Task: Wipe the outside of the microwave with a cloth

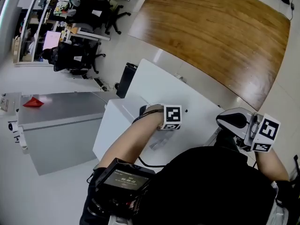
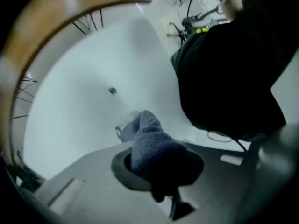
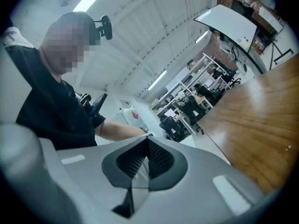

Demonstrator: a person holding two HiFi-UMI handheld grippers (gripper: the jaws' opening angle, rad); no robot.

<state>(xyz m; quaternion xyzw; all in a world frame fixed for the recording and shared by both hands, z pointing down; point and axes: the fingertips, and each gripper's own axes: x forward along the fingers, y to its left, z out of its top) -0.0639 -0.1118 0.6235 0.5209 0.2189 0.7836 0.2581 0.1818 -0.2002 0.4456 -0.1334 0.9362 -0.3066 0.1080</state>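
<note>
Left gripper (image 1: 148, 110) with cloth (image 2: 149, 146) on top of the microwave (image 1: 157, 83), right gripper (image 1: 233, 120) beside its right edge, wooden table (image 1: 220, 32) behind, office chairs (image 1: 89, 13) far back left.

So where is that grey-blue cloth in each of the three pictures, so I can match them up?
Head view: not clearly seen; the left gripper, near centre, covers that spot.
Left gripper view: the cloth sits at lower centre, clamped between the jaws.
Right gripper view: not in it.
Shared landmark: the wooden tabletop, upper right in the head view, upper left in the left gripper view, right edge in the right gripper view.
</note>
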